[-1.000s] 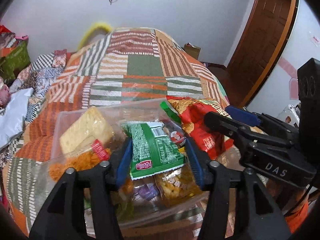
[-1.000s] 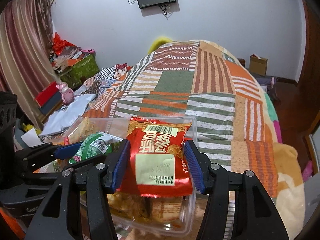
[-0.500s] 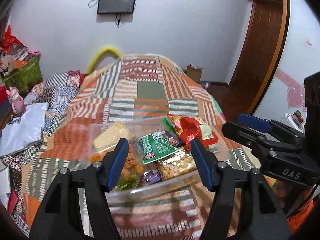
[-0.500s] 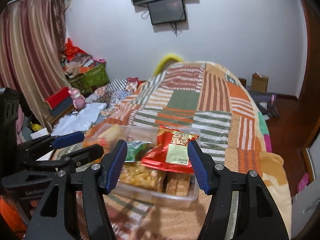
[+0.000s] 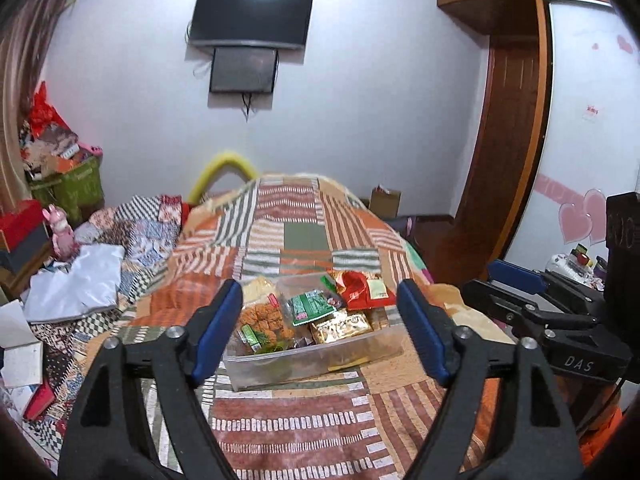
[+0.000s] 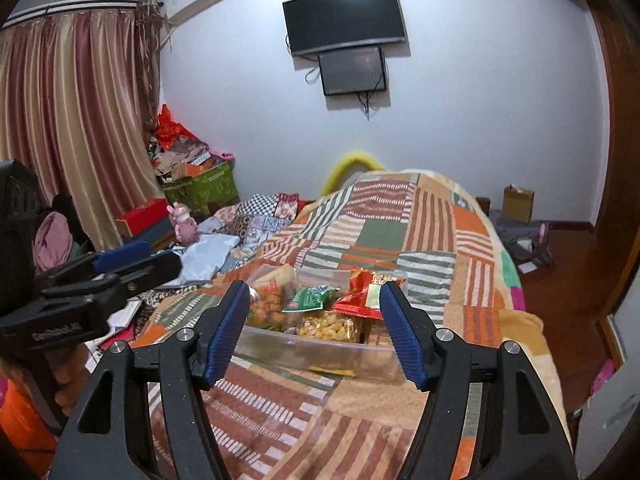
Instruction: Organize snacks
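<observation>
1. Bed (image 5: pixel 320 412) with a patchwork striped quilt fills most of both views. Curtains (image 6: pixel 68 120) hang on the left in the right wrist view.
2. Wall TV (image 5: pixel 251 16) with a smaller screen (image 5: pixel 244 70) mounted just below it.
3. Clear plastic bin (image 5: pixel 316 356) sits on the quilt near the bed's near end, packed with snacks.
4. Left tongs (image 5: pixel 320 332): wide open, gripping nothing, held back from the bin and not touching it. The bin shows between the blue pads.
5. Right tongs (image 6: pixel 316 328): also wide open and empty, clear of the bin, framing it the same way. Each tool shows at the edge of the other's view.
6. Red snack bag (image 5: pixel 362 290) lies at the bin's right end, tilted up on the pile.
7. Green packet (image 5: pixel 312 307) lies mid-bin on top, just left of the red bag.
8. Gold foil pack (image 5: pixel 340 326) sits below the green packet against the near wall.
9. Bag of orange fried bits (image 5: pixel 262 318) sits at the left end, with a pale yellow pack (image 5: pixel 258 290) behind it.
</observation>
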`<state>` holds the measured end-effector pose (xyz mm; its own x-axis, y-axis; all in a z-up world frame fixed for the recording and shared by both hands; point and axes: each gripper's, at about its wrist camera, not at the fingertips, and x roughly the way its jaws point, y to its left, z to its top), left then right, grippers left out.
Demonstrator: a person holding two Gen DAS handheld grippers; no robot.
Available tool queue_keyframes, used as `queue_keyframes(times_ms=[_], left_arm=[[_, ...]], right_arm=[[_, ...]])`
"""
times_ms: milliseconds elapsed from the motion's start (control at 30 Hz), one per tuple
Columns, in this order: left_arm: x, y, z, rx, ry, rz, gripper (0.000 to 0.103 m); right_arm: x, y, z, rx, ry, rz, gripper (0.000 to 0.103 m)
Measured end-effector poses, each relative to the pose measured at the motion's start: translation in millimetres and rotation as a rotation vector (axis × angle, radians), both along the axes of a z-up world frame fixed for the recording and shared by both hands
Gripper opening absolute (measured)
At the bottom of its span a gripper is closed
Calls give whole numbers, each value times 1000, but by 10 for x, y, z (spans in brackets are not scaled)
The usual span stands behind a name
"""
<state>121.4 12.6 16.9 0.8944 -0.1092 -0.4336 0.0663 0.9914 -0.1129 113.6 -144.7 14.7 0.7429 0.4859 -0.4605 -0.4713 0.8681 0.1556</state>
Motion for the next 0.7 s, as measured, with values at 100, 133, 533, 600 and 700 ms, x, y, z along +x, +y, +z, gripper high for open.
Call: queue_keyframes(times_ms=[100,133,533,600,700], left_arm=[[-166,-35,63,23,-47,14,87],[-204,-43,74,28,-58,18,90],[-376,-79,-9,52,-91,50,99],[-378,-67,-19,49,-89,50,99],[-384,-59,-27,45,-88,47,99]], right_arm=[[-81,-39,26,6,-25,-14,73],[-100,-46,33,9,-31,-17,75],[-248,-50,54,9,-87,-38,96],[-272,-45,44,10,-87,-32,96],[-289,-36,36,8,-90,-30,96]])
